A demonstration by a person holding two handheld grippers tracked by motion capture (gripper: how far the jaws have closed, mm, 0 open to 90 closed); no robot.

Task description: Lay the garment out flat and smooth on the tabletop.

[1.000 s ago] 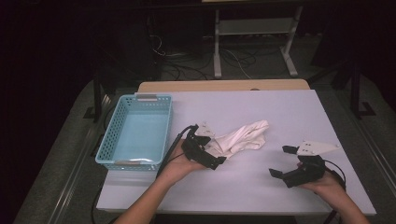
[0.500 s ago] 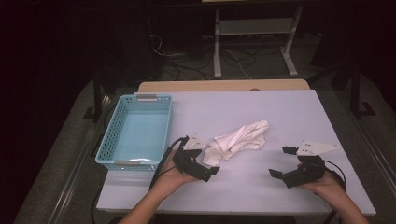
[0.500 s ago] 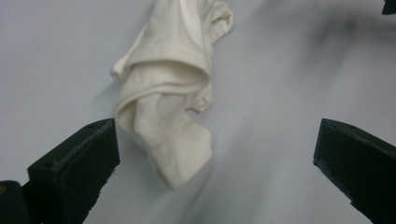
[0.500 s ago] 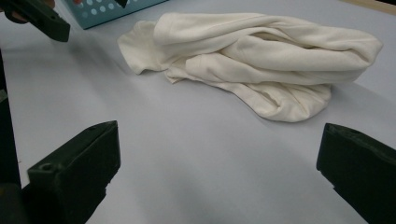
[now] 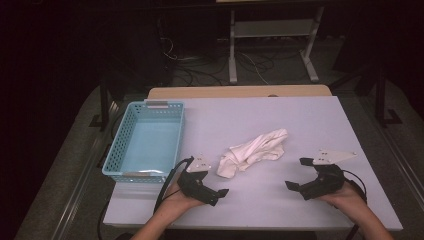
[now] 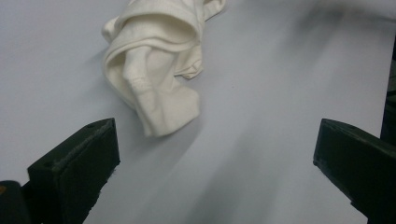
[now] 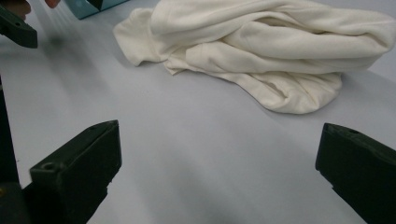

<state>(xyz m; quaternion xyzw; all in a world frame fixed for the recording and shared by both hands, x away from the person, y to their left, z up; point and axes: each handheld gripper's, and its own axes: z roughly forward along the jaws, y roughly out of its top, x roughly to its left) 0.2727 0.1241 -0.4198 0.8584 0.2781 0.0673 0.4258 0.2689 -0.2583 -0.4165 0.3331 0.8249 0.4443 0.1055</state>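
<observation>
A crumpled white cloth (image 5: 254,151) lies on the pale table (image 5: 280,115), a little right of the middle. My left gripper (image 5: 212,182) sits near the front edge, just short of the cloth's near-left end, and stands open. In the left gripper view the cloth (image 6: 154,70) lies ahead of the spread jaws, which hold nothing (image 6: 215,158). My right gripper (image 5: 297,173) rests at the front right, open and pointing left toward the cloth. In the right gripper view the cloth (image 7: 266,51) lies beyond the wide, bare jaws (image 7: 217,163).
A light blue plastic basket (image 5: 116,150) stands at the table's left side; nothing shows inside it. Its corner (image 7: 88,5) appears at the top of the right gripper view. Behind the table are a dark floor, cables and a metal stand (image 5: 270,35).
My left gripper has drawn back from the cloth's left end toward the front edge. The cloth stays on the table and the right gripper has not moved.
</observation>
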